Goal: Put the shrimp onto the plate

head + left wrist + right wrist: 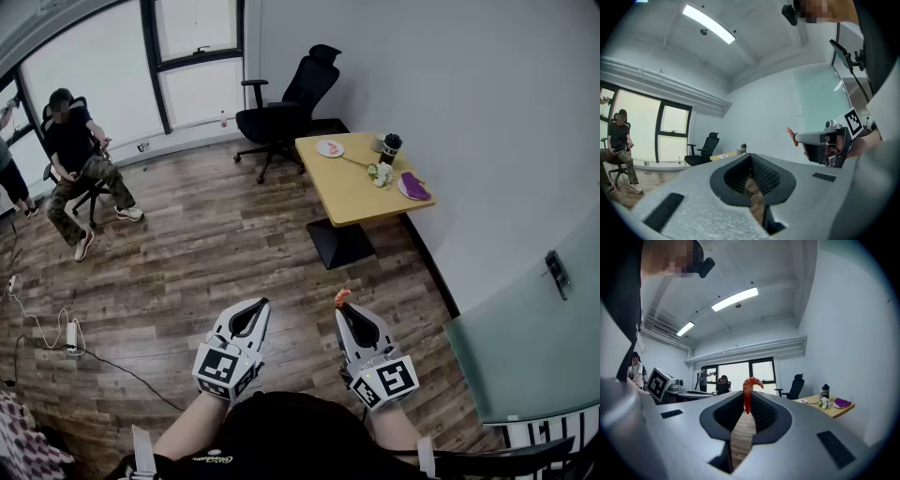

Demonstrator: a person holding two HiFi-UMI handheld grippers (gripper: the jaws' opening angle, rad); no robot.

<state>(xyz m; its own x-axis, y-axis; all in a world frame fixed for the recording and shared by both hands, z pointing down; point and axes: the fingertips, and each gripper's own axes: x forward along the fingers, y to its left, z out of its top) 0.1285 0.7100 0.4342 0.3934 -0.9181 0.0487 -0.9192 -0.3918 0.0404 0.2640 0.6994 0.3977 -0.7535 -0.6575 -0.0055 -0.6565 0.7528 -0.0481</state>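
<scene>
- Right gripper (343, 308) (746, 405): jaws clamped on the shrimp (342, 296) (748, 391), which sticks up out of the tips, curled end on top.
- Left gripper (257, 306) (750, 158): jaws together, nothing between them. It is held just left of the right gripper, not touching it.
- Both grippers are over the wood floor (197, 272), well apart from the table (356, 192).
- Table is far right. A white plate (330, 148) sits at its far end, a cup (390, 147) at the right, and a second plate (405, 188) at the near right corner.
- Person (77, 159) sits far left.
</scene>
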